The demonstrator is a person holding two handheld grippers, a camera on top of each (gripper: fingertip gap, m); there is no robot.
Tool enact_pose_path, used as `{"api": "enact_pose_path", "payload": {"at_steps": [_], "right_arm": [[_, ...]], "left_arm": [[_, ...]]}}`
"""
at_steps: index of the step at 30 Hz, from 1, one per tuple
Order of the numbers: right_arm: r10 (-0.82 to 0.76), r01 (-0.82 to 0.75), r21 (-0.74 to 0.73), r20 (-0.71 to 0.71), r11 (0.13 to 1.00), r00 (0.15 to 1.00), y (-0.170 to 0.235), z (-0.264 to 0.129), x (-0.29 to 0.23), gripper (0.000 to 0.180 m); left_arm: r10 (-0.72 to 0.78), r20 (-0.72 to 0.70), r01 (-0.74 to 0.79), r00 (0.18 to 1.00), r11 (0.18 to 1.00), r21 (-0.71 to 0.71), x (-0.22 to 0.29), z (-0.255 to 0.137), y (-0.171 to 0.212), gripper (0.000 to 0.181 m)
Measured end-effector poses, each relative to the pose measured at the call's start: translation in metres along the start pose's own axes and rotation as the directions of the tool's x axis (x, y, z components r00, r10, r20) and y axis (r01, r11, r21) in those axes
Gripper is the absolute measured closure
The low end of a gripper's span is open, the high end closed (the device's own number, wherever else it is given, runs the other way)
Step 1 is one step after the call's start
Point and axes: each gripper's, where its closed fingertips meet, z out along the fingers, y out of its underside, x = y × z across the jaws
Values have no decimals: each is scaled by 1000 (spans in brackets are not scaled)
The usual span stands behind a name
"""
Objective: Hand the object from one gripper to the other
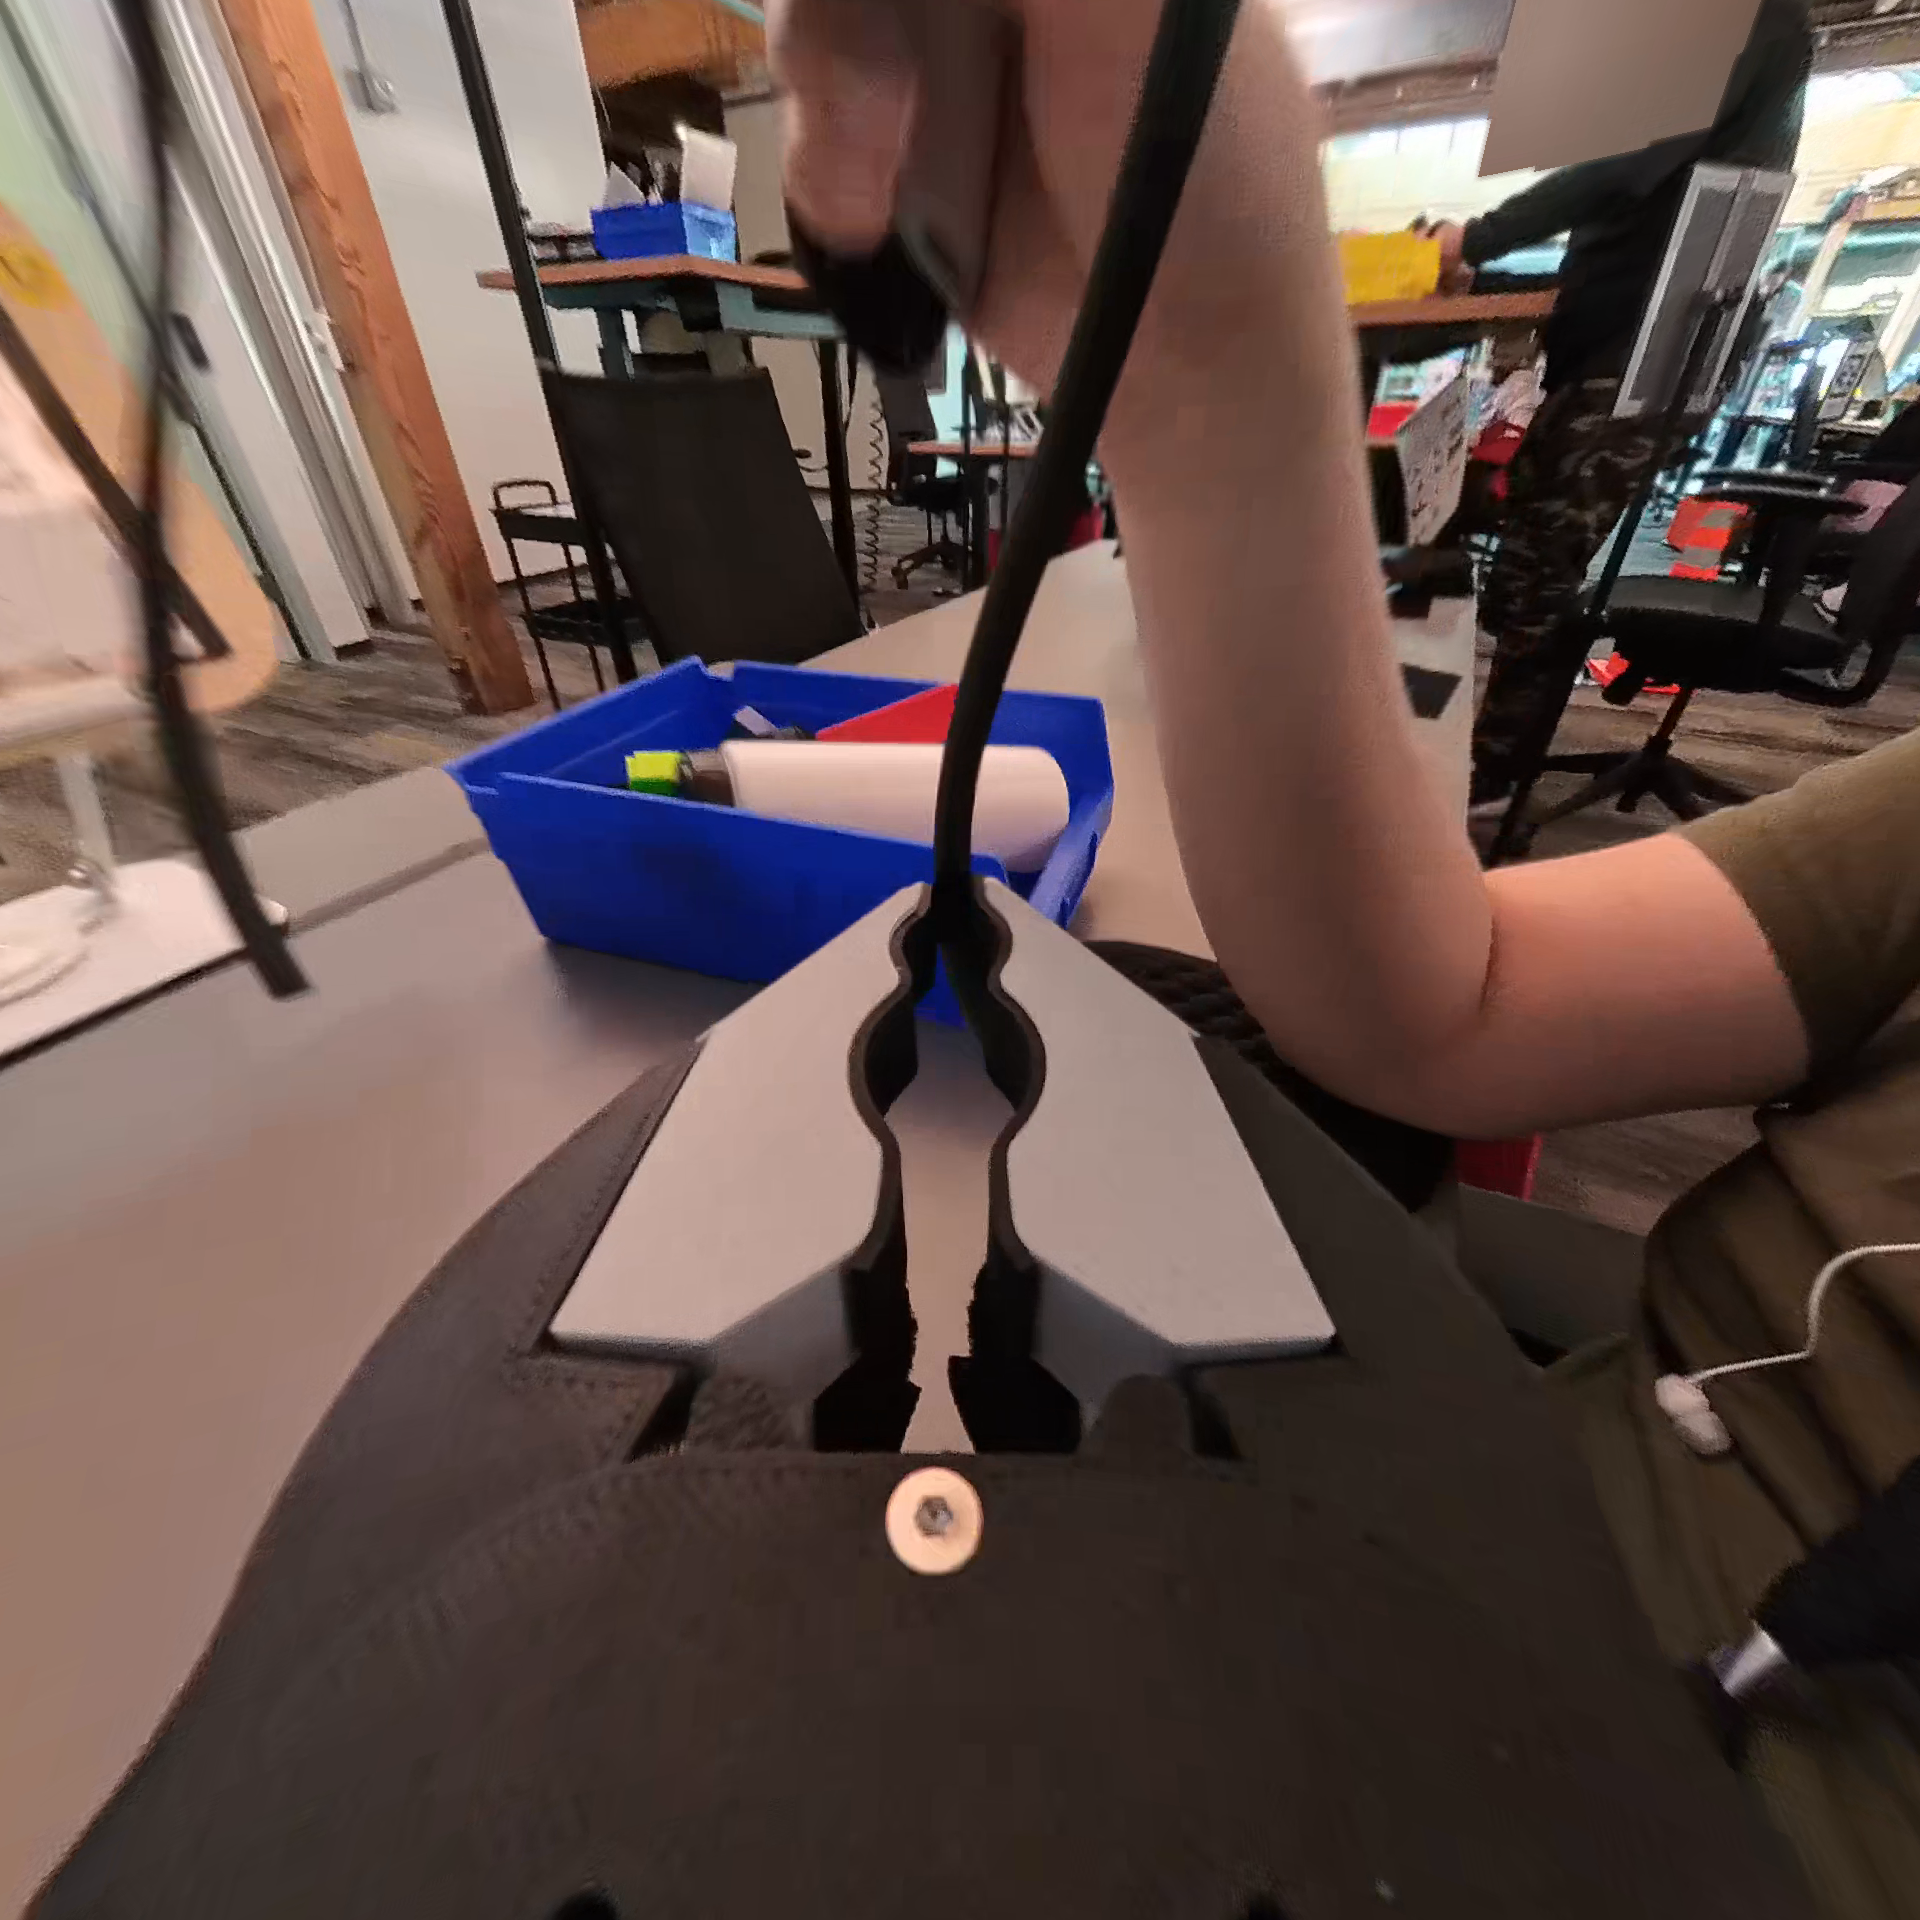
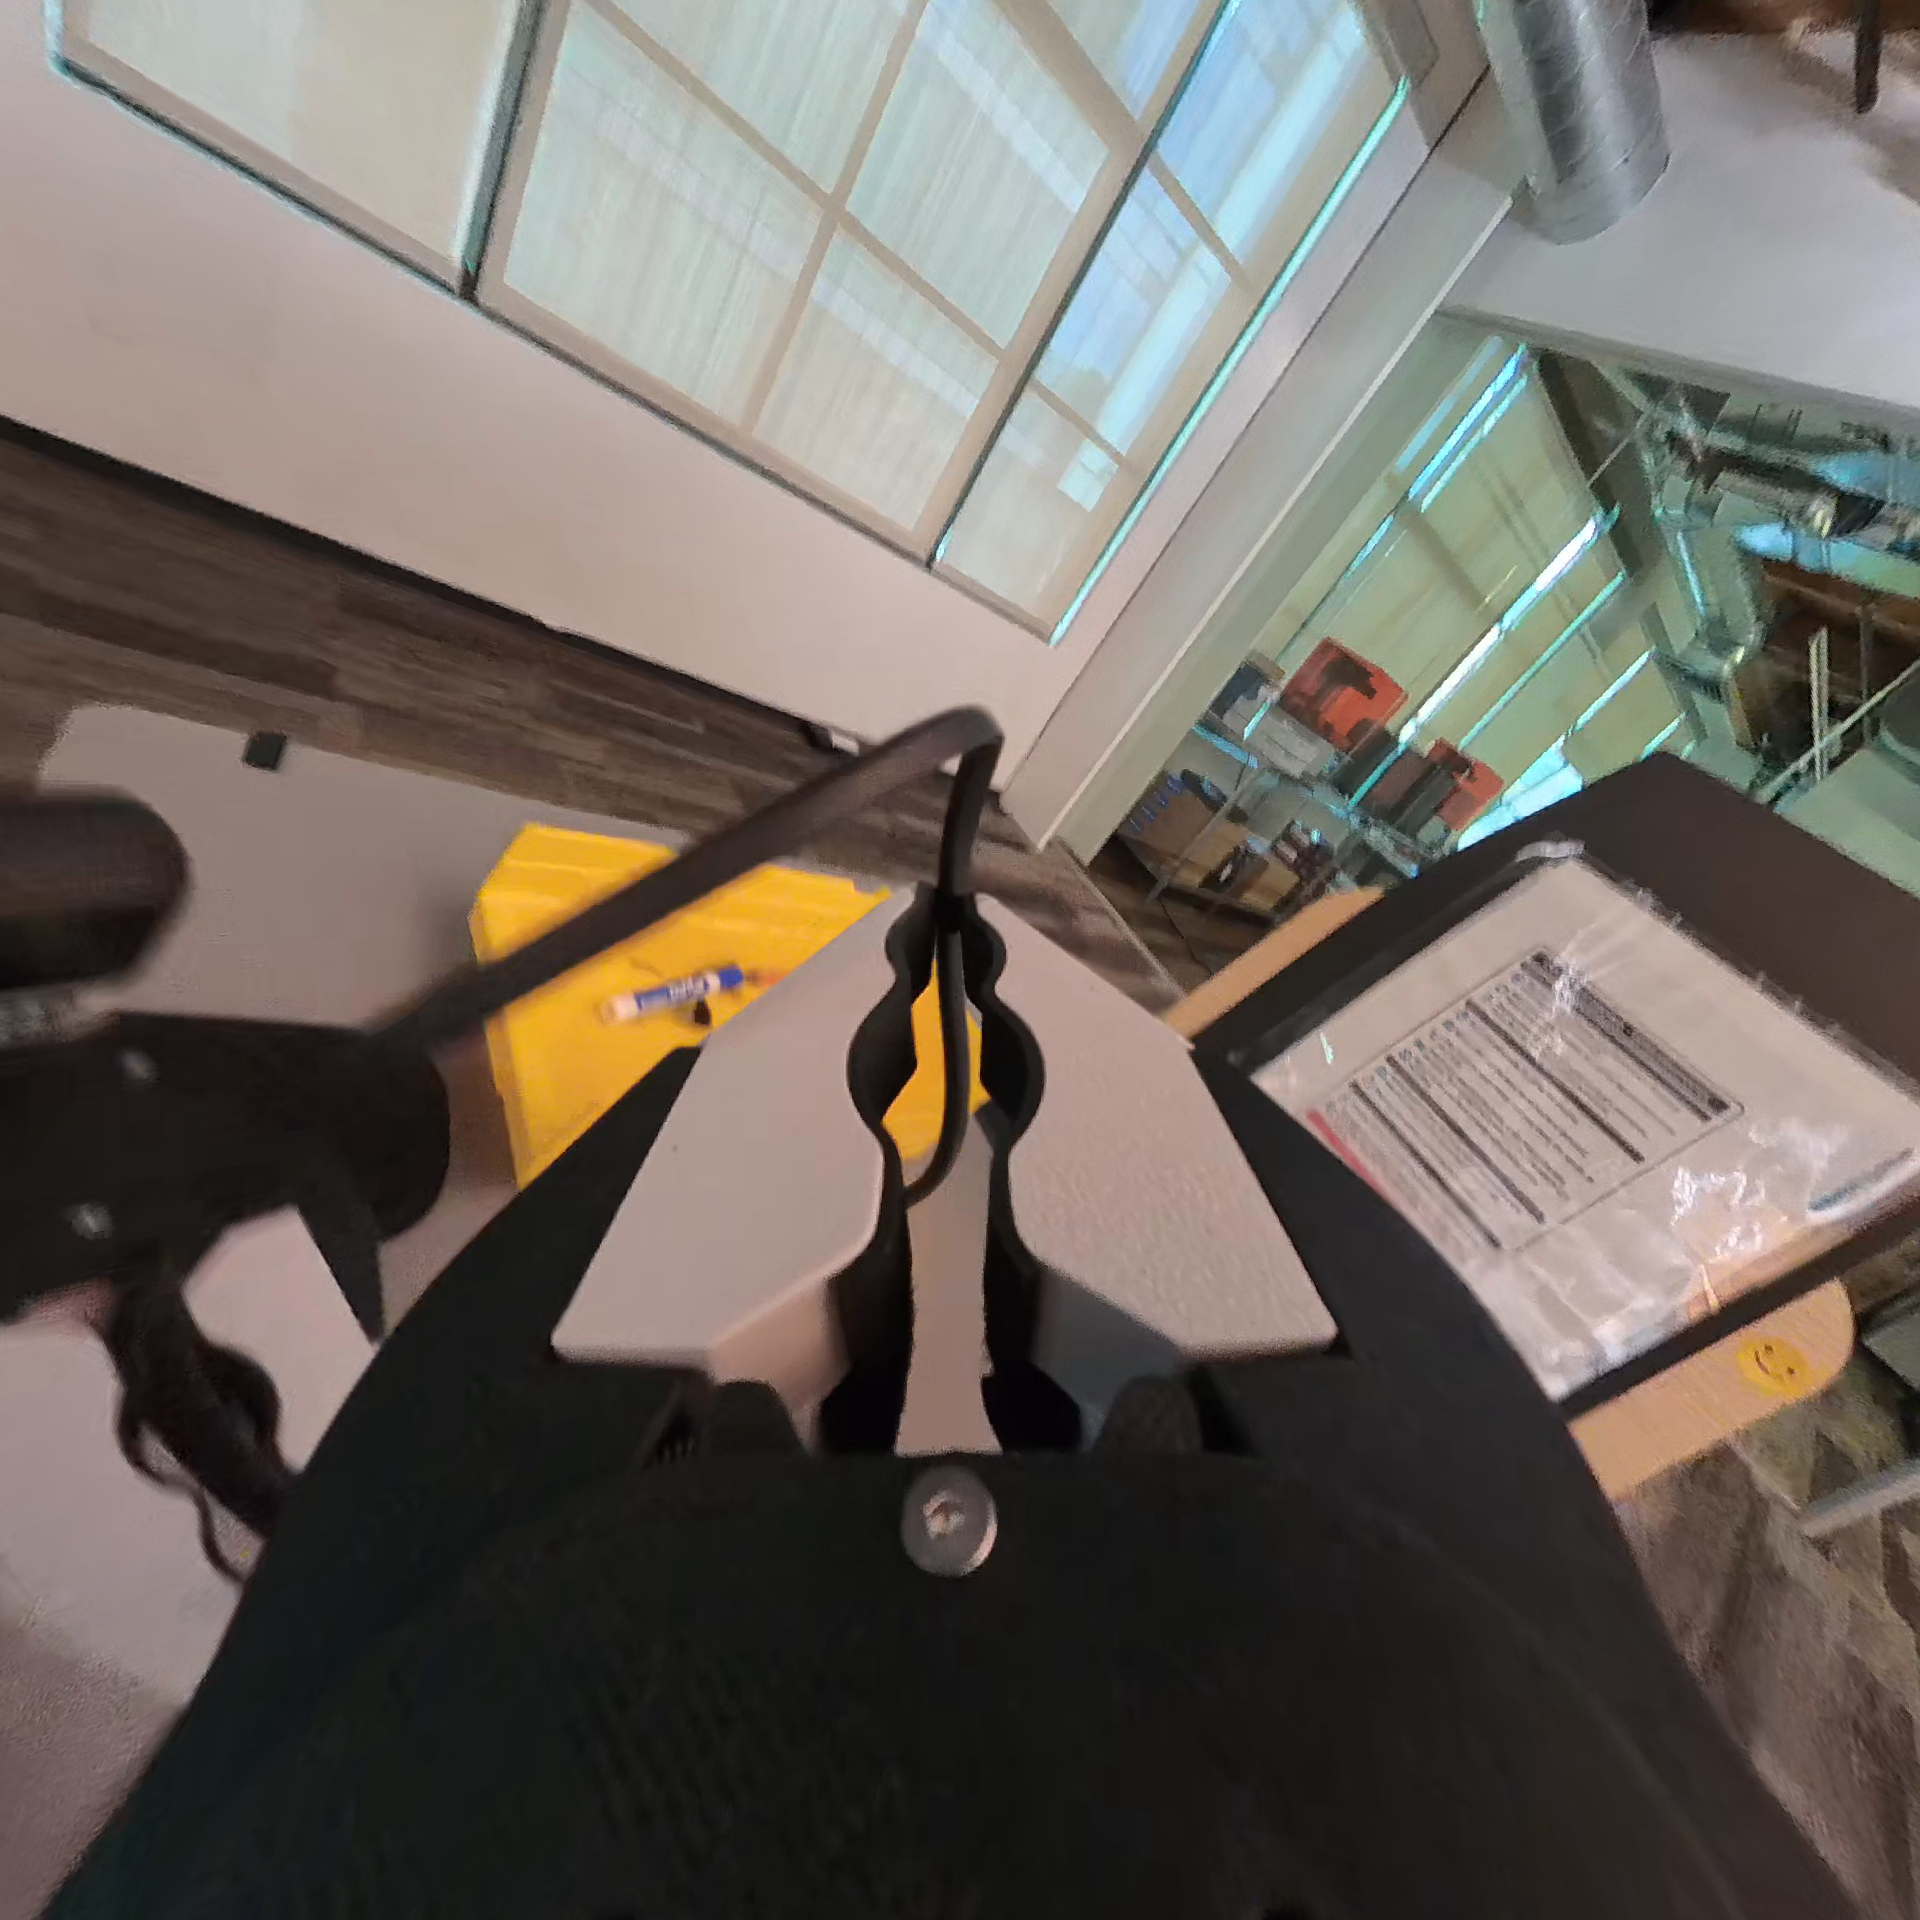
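Note:
The object is a thin black cable (image 1: 1023, 540). In the left wrist view it rises from my left gripper (image 1: 951, 935), whose jaws are shut on its lower end, and runs up past a person's forearm (image 1: 1278, 623) out of the top of the frame. In the right wrist view my right gripper (image 2: 943, 920) is shut on the same cable (image 2: 727, 842), which bends over the tips and runs left to the other gripper (image 2: 187, 1132), blurred at the left edge. Both grippers hold the cable above the grey table (image 1: 312, 1091).
A blue bin (image 1: 727, 883) holding a white cylinder (image 1: 894, 800) and small items stands on the table just beyond the left gripper. A yellow bin (image 2: 665, 935) with a marker (image 2: 675, 992) lies below the right gripper. A taped sheet on a board (image 2: 1558, 1122) is at the right. Chairs, desks and a standing person (image 1: 1579, 416) are behind. My hands' fingertips stand some 20 centimeters from each other.

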Motion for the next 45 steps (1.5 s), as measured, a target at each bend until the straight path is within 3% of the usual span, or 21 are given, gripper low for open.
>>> {"api": "enact_pose_path", "payload": {"at_steps": [2,4,11,15,18,26,31,36,41,43,45], "right_arm": [[20,-21,-98,-4,995,1000,25,5,10,175],[49,-46,-188,12,981,999,50,8,17,162],[150,-89,-327,167,941,975,100,-2,17,129],[220,-120,-316,302,941,927,102,-12,0,118],[283,-191,-241,439,951,853,79,-15,-23,114],[356,-488,-74,779,869,516,-5,-12,-88,93],[288,-406,-60,798,912,530,35,10,-99,92],[256,-556,-106,946,825,199,12,-30,-109,93],[194,-574,-134,980,808,45,-8,-64,-115,81],[227,-579,-179,974,795,10,-17,-65,-120,77],[234,-556,-156,970,816,72,-23,-56,-129,90]], "left_arm": [[14,5,-14,1000,999,29,-3,-16,-21,177],[47,26,-49,999,998,47,-9,-33,-48,178],[158,168,-184,973,971,151,-38,-95,-166,178],[210,204,-235,956,966,108,-46,-111,-208,178],[268,251,-284,930,958,30,-47,-118,-228,178],[414,203,-395,887,910,-130,-11,-103,-242,178],[442,87,-430,893,894,-121,27,-87,-245,178],[459,30,-451,888,882,-137,38,-73,-241,178],[452,17,-446,892,884,-138,37,-62,-239,178],[463,31,-453,886,878,-155,32,-58,-238,177],[472,41,-459,881,871,-173,28,-56,-237,177]]}}
